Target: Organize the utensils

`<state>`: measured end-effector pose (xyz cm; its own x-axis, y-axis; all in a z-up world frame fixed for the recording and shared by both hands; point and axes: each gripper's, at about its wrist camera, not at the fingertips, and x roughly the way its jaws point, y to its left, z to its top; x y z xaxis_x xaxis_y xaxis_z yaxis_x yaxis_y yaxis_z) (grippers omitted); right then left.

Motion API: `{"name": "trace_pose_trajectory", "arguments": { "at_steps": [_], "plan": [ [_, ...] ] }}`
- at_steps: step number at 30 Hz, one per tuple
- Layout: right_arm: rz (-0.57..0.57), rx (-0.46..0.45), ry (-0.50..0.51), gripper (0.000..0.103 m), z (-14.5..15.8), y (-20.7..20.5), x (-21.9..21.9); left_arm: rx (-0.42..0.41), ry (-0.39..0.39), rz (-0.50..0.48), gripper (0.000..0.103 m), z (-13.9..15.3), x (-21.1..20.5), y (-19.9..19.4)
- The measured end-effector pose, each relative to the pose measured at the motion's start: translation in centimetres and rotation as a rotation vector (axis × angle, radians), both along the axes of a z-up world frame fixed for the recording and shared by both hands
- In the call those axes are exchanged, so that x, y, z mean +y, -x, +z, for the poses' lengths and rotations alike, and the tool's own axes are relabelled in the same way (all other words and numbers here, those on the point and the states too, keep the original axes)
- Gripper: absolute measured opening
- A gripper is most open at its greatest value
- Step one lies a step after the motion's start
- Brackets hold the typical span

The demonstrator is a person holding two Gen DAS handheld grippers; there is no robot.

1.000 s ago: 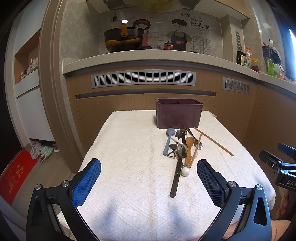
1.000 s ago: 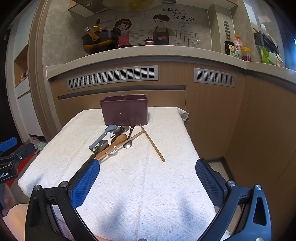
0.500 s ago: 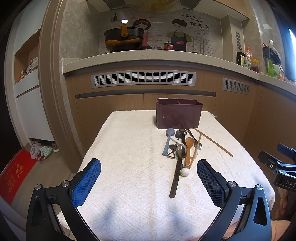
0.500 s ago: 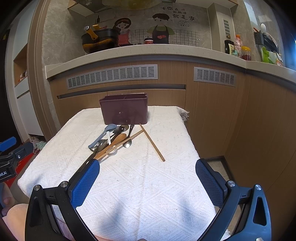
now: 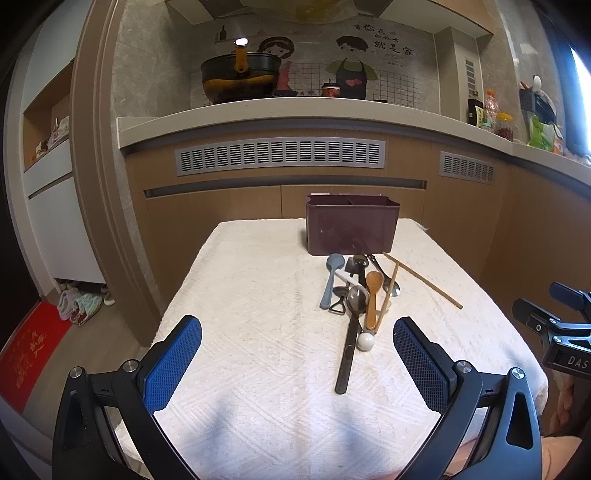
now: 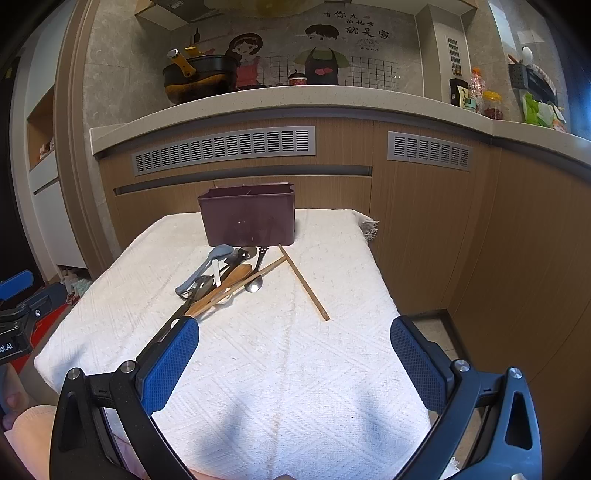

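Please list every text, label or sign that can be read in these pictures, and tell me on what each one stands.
"DAS": white letters, cut off by the frame edge, on the right gripper body.
"otAI": white letters, start cut off, on the left gripper body.
Chinese characters on the wall mural, top right: "在" and "家" seem readable; the rest is too blurred.
Red floor mat: gold characters, unreadable.
Bottle labels on the counter: too small to read.

White letters "DAS" are showing on the black body of the right gripper [image 5: 565, 360] at the left wrist view's edge, "otAI" on the left gripper [image 6: 9, 347] in the right wrist view, and Chinese characters on the wall decal [image 5: 382, 38].
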<state>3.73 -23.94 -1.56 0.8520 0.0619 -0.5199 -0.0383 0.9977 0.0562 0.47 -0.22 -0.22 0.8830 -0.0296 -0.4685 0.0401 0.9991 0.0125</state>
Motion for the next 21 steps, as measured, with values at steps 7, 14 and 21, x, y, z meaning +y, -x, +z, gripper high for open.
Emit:
{"name": "trace_pose_trajectory", "arguments": {
  "at_steps": [7,14,21],
  "plan": [
    [0.015,0.005,0.026,0.103,0.4,-1.0,0.2,0.017,0.01,-0.018,0.103,0.3,0.4,-1.6],
    [0.023,-0.022,0.076,0.103,1.5,-3.5,0.5,-0.016,-0.024,-0.03,0.103,1.0,0.3,-5.5],
    [0.093,0.067,0.097,0.103,1.5,-9.8,0.9,0.004,-0.019,-0.092,0.103,1.6,0.1,-10.5]
  ]
}}
